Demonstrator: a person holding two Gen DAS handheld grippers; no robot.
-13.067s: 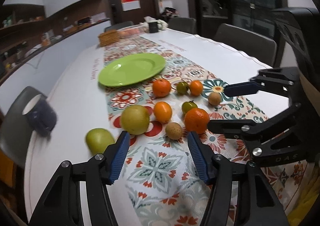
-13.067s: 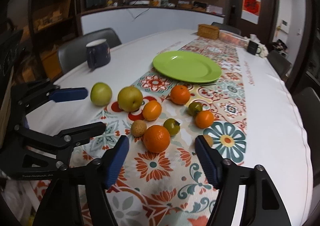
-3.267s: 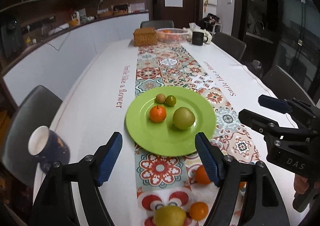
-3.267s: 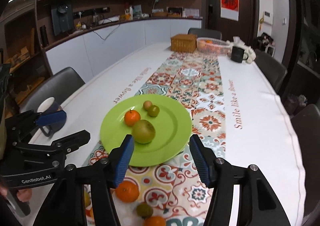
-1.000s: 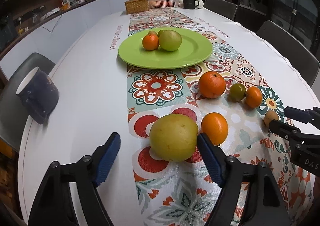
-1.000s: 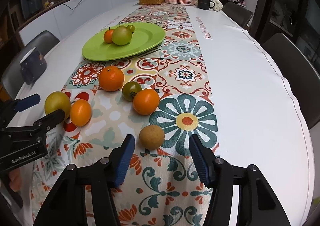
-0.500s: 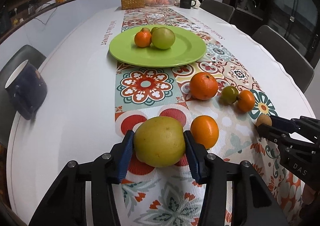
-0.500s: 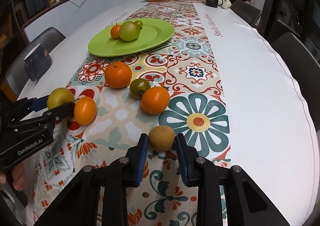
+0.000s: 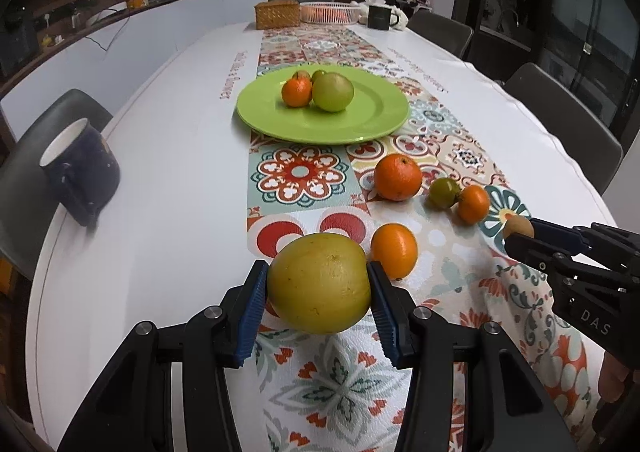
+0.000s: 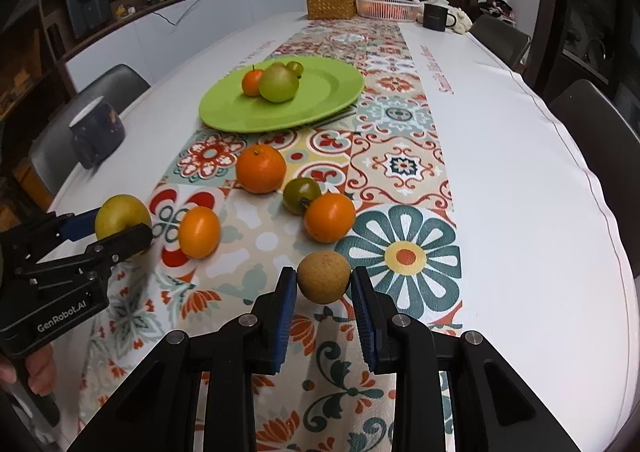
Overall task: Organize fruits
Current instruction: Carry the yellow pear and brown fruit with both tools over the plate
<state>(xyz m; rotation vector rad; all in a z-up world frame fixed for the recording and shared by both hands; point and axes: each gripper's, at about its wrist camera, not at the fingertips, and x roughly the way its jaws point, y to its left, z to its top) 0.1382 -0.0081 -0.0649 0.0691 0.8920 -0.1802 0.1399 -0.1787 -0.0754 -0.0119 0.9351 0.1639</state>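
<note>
My left gripper [image 9: 318, 286] is shut on a large yellow-green fruit [image 9: 320, 282], held just over the patterned runner. My right gripper [image 10: 324, 286] is shut on a small brown fruit [image 10: 323, 281] near the runner's big flower. The left gripper [image 10: 120, 228] with its fruit also shows at the left of the right wrist view. A green plate [image 9: 368, 124] farther up the runner holds a small orange [image 9: 296, 92], a green fruit [image 9: 333, 92] and small fruits behind them. Loose on the runner lie a big orange [image 9: 398, 177], a green fruit [image 9: 444, 193] and two small oranges [image 9: 394, 250].
A dark blue mug [image 9: 80, 168] stands near the table's left edge. At the far end are a wicker box [image 9: 277, 14], a white basket [image 9: 335, 12] and a black mug [image 9: 380, 17]. Chairs line both sides of the table.
Both grippers have closed: the left on the large yellow-green fruit, the right on the small brown fruit. The left has since risen slightly with its fruit.
</note>
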